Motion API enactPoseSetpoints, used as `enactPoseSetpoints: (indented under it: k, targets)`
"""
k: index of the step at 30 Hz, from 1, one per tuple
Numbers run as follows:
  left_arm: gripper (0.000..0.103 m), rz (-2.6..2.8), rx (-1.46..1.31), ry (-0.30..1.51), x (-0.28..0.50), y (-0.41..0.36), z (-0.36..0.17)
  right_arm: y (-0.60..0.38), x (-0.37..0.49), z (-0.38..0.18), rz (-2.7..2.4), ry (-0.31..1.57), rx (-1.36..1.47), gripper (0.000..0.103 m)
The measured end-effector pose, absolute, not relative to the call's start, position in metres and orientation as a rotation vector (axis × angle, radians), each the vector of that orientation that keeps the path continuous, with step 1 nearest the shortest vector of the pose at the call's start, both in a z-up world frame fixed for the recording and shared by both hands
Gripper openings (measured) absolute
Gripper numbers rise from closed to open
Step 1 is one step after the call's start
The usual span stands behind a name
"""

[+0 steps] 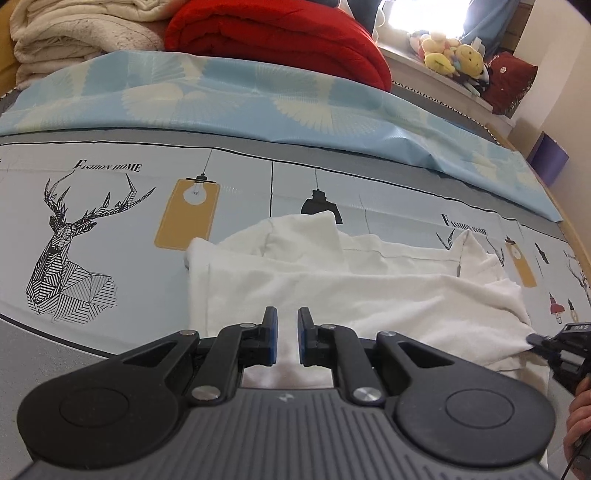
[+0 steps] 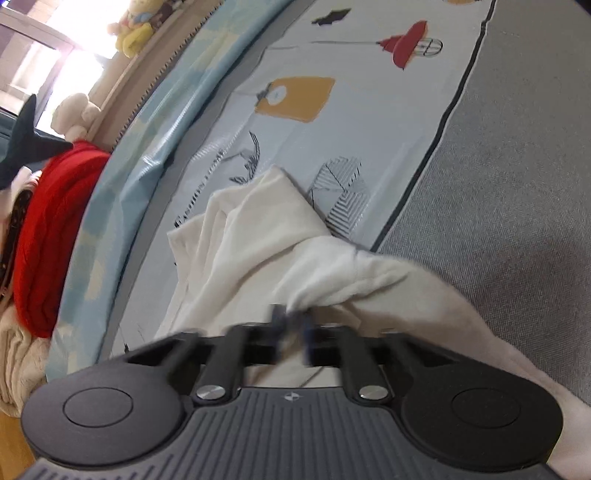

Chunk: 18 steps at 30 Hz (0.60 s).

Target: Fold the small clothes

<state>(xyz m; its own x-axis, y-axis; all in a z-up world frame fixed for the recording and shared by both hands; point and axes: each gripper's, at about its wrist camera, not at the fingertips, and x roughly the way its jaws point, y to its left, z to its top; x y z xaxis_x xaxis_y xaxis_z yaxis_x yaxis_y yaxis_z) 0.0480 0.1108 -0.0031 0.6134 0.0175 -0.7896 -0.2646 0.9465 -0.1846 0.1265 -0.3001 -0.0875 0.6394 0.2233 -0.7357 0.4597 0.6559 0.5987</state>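
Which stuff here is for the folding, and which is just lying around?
For the folding:
white garment
left tongs
right tongs, pinching the garment's edge

Just lying around:
red quilt
cream blanket
plush toys
blue patterned sheet

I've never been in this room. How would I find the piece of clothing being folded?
Look at the bed sheet printed with deer heads and hanging lamps, in front of the red quilt and the cream blanket. On it, nearest the two hand-held grippers, lies the white garment. It is the only plain white, rumpled cloth there; everything around it is patterned or coloured.
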Motion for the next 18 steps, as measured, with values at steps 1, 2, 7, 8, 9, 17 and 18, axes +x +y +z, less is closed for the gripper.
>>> enactPoseSetpoints:
  k: [1, 2, 7, 8, 9, 17, 18]
  targets:
    - [0.012, 0.163, -0.296, 0.898, 0.048, 0.11, -0.003, -0.3, 0.124, -0.083, -0.162, 0.874, 0.861, 0.003]
    - [0.012, 0.16, -0.293, 0.898, 0.048, 0.11, -0.003, -0.302, 0.123, -0.078, -0.169, 0.866, 0.853, 0.003]
    - [0.012, 0.133, -0.279, 0.921, 0.051, 0.108, -0.009, -0.304, 0.113, -0.067, -0.264, 0.945, 0.787, 0.003]
    - [0.012, 0.134, -0.273, 0.94, 0.052, 0.108, -0.014, -0.303, 0.116, -0.076, -0.275, 0.995, 0.769, 0.004]
    - [0.012, 0.139, -0.268, 0.96, 0.053, 0.107, -0.019, -0.303, 0.121, -0.085, -0.274, 1.045, 0.757, 0.006]
    - [0.012, 0.196, -0.295, 0.988, 0.056, 0.119, -0.033, -0.293, 0.113, -0.047, -0.244, 0.854, 0.631, 0.024]
    - [0.012, 0.199, -0.306, 0.991, 0.056, 0.12, -0.036, -0.294, 0.114, -0.046, -0.214, 0.837, 0.647, 0.024]
